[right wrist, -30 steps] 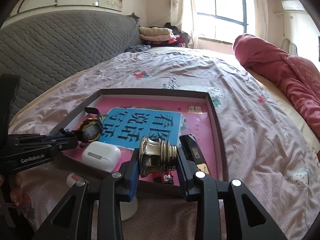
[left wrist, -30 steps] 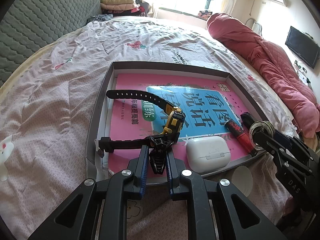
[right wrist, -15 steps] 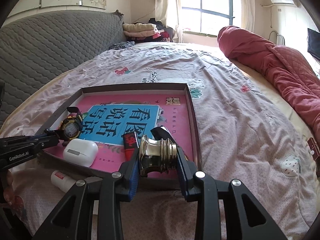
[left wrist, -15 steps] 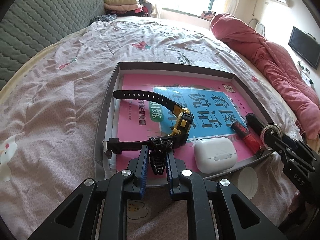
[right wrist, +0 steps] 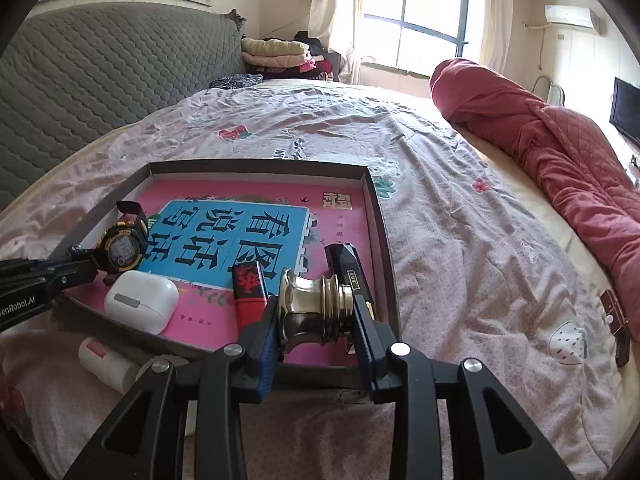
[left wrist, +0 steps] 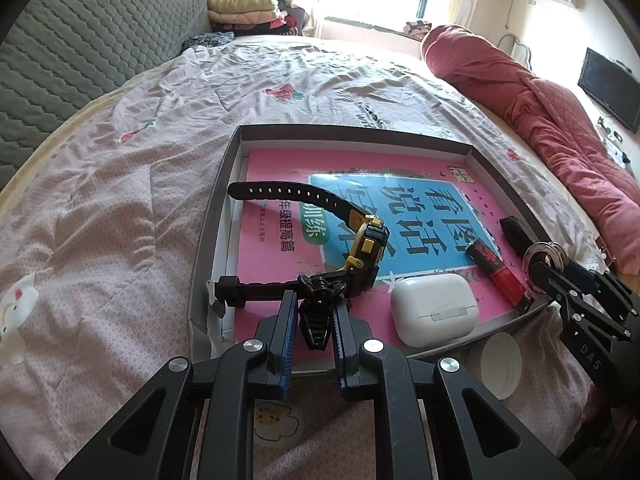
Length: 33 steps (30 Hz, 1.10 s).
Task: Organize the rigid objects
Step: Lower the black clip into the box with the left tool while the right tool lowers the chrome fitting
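Left gripper (left wrist: 316,312) pressed nearly together, pinching the watch (left wrist: 366,246) by its black strap near the buckle, bottom centre of the left view; the yellow-and-black case stands tilted just above the fingertips, the long strap arcs off to the upper left over the book (left wrist: 352,216), the short strap end sticks out left toward the tray (left wrist: 218,216) wall. Right gripper (right wrist: 316,312) partly closed, clamping a brass knob (right wrist: 316,306) sideways between its blue pads (right wrist: 267,354), bottom centre of the right view, hovering over the tray's near right corner. In the left view that same gripper comes in from the right edge with the knob at its tip, just beside the tray's right rim. Tray is a shallow grey box lid on the bed (left wrist: 120,200), floor covered by the pink book with a blue panel. Inside: white earbud case (left wrist: 434,308) lying flat at the near edge, just right of the watch; red lipstick (left wrist: 496,268) right of that, near the right wall; a black faceted tube (right wrist: 346,266) beside the lipstick, close to the right rim. Outside the tray, on the bedsheet at its near edge, a white bottle (right wrist: 106,362) lies on its side, lower left of the right view. Grey quilted headboard (right wrist: 100,68) upper left, rolled red quilt (right wrist: 560,152) along the right side, window at top.
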Motion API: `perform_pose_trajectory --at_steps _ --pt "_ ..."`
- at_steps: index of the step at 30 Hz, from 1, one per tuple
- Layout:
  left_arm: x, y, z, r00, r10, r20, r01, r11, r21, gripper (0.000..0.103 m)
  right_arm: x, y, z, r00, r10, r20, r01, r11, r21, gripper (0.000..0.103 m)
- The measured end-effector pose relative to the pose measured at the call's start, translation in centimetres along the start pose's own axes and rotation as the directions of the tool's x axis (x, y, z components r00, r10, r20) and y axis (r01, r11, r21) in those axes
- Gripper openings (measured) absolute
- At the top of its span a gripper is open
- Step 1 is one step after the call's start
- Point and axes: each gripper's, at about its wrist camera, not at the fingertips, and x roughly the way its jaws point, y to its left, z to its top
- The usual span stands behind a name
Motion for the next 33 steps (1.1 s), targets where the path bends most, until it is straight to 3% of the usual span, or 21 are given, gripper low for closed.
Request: perform_pose_trajectory --at_steps 8,19,28,33 --pt "-0.2 0.0 -0.2 1.0 -0.015 -0.013 0.015 1.0 -0.01 0.016 -0.4 -1.5 -0.3 0.998 0.065 -0.007 -0.065 0.995 0.076 0.034" --pt "-0.4 0.4 0.0 0.998 -0.051 -0.038 0.049 0.998 -0.037 0.016 -0.5 -1.4 -0.3 0.998 0.066 -0.01 -0.065 0.996 0.066 0.034" --pt "0.0 -0.1 0.1 0.999 -0.005 -0.038 0.004 1.0 -0.014 0.016 0.6 -0.6 0.3 0.998 0.06 -0.028 -0.059 0.997 0.038 0.034" --pt "-0.3 0.4 0.0 0.999 -0.038 -0.03 0.037 0.999 -0.035 0.017 0.3 -1.1 0.1 0.996 0.091 -0.02 -0.089 0.994 0.069 0.034"
